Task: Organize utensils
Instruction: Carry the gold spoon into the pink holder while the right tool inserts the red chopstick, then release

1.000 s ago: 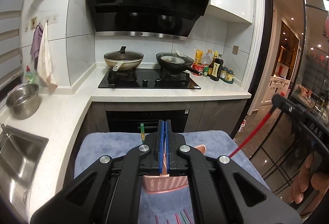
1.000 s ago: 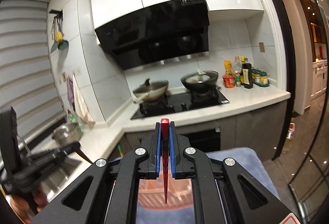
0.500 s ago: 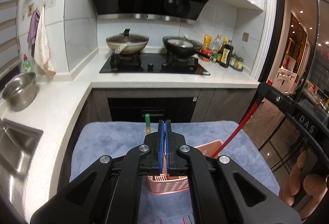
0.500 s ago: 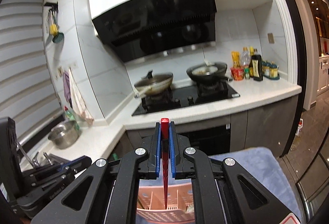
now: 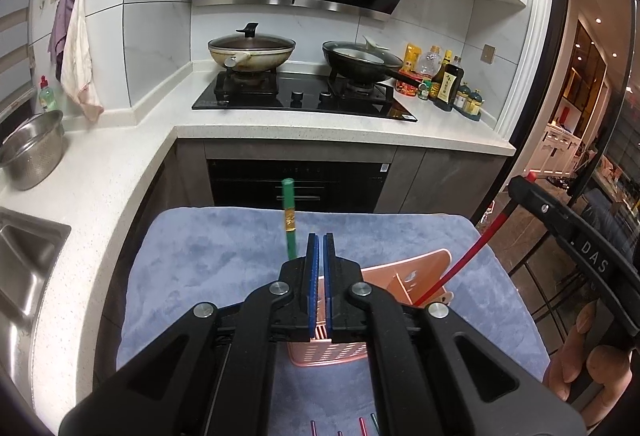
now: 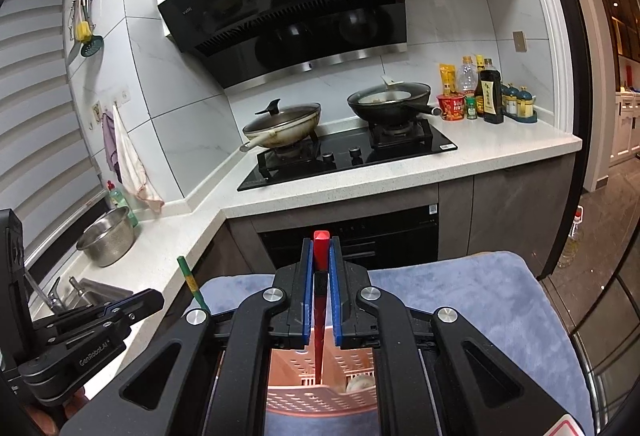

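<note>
Two chopsticks are in play above a pink slotted basket (image 5: pixel 404 276) that sits on a blue-grey towel (image 5: pixel 208 260) covering the bench. Your right gripper (image 6: pixel 320 292) holds a red chopstick (image 6: pixel 320 316) upright between its blue pads, with its lower end already down inside the basket's compartment.

The main risk, as a judgement, is in the release. The red chopstick leans at a slant in the left wrist view, so if you let go before its tip rests on the basket floor, it may tip over the rim and fall onto the towel. Pressing on the slanted stick could also tilt or slide the light basket, which nothing visibly steadies. A green chopstick (image 5: pixel 289 216) stands in the basket just beside your left gripper (image 5: pixel 320 268), and a sideways nudge could knock it out.

Your right gripper's jaws are closed to the width of the red chopstick and clamp it near its top end. Your left gripper's jaws are almost fully together, with only a thin slit between the pads, and nothing is visible between them. It hovers over the basket's near-left part, close to the green chopstick but apparently not touching it. More coloured chopstick ends (image 5: pixel 362 426) lie on the towel at the near edge.
</note>
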Action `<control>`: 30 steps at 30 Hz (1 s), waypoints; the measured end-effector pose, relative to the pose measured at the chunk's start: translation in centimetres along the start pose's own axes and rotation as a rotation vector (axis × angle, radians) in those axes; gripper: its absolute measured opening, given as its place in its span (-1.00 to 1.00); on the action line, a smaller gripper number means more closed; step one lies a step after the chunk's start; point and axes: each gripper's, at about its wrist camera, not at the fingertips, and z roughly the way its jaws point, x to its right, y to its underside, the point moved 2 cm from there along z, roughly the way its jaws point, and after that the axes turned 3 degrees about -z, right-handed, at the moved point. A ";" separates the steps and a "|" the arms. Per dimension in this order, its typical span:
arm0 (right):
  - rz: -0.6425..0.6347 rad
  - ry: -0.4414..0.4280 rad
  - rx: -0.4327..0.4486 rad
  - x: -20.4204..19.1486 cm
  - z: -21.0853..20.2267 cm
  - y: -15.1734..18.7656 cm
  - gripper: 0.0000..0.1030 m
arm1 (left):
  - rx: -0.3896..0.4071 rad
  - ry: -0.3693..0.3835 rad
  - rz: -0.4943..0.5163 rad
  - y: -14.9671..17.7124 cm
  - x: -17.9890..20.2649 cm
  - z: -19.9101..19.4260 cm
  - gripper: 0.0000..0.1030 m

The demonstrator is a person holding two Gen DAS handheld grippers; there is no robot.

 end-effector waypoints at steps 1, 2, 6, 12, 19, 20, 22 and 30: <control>-0.003 0.004 0.004 -0.1 -0.2 0.0 -0.81 | -0.001 -0.007 -0.003 0.0 0.0 -0.1 -0.87; -0.005 0.008 0.005 -0.1 -0.3 0.1 -0.76 | -0.003 -0.012 -0.007 0.0 0.0 -0.1 -0.66; 0.005 0.010 0.028 0.0 -1.5 0.0 -0.36 | 0.024 -0.038 -0.026 0.1 -0.6 -1.0 -0.26; 0.020 0.007 0.033 0.4 -3.1 0.3 -0.35 | 0.039 -0.054 -0.038 0.6 -1.2 -2.5 -0.05; 0.004 0.024 0.025 0.7 -6.2 3.3 -0.21 | 0.031 -0.071 -0.020 3.2 -1.6 -4.3 0.09; 0.003 0.024 0.018 0.7 -6.6 4.0 -0.21 | 0.024 -0.072 -0.016 3.9 -1.7 -4.5 0.09; 0.000 0.031 -0.011 0.9 -7.4 5.9 -0.21 | 0.003 -0.079 -0.008 5.8 -1.9 -4.8 0.09; -0.047 0.097 -0.205 1.4 -9.4 16.5 -0.21 | -0.135 -0.099 -0.017 15.3 -3.5 -5.2 0.09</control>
